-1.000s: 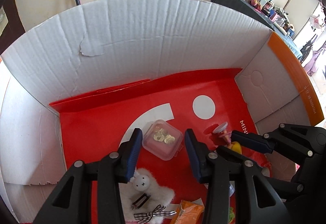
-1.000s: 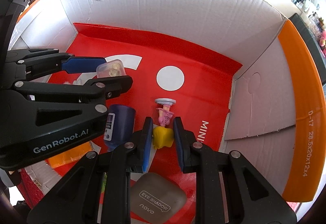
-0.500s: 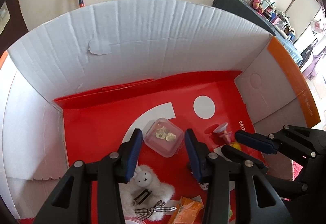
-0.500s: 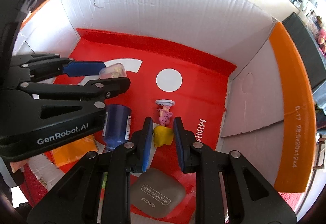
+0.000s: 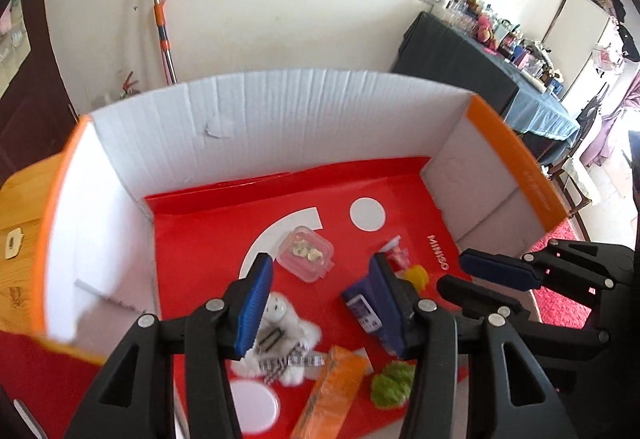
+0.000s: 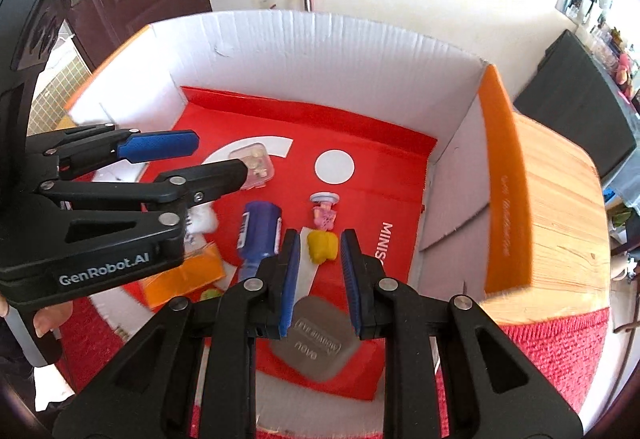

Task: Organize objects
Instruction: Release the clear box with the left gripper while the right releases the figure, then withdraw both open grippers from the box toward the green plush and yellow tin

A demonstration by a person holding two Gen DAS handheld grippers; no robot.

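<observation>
1. Because the left gripper (image 5: 320, 303) fills the foreground of its own view, the fluffy white plush toy (image 5: 280, 335) beneath is partly hidden; its jaws are opening with nothing between them.
2. Blurred print on the flat grey eyeshadow compact (image 6: 320, 343) is barely legible.
3. Lying on the red paper sheet (image 6: 384, 175) inside the white corrugated cardboard box (image 6: 320, 51), the dark blue cylindrical bottle (image 6: 258, 235) has its long axis running toward the far wall.
4. Nothing sits in the right gripper (image 6: 320, 279); its jaws stand at their narrowest, a gap between them, above the small yellow toy (image 6: 322, 245).
</observation>
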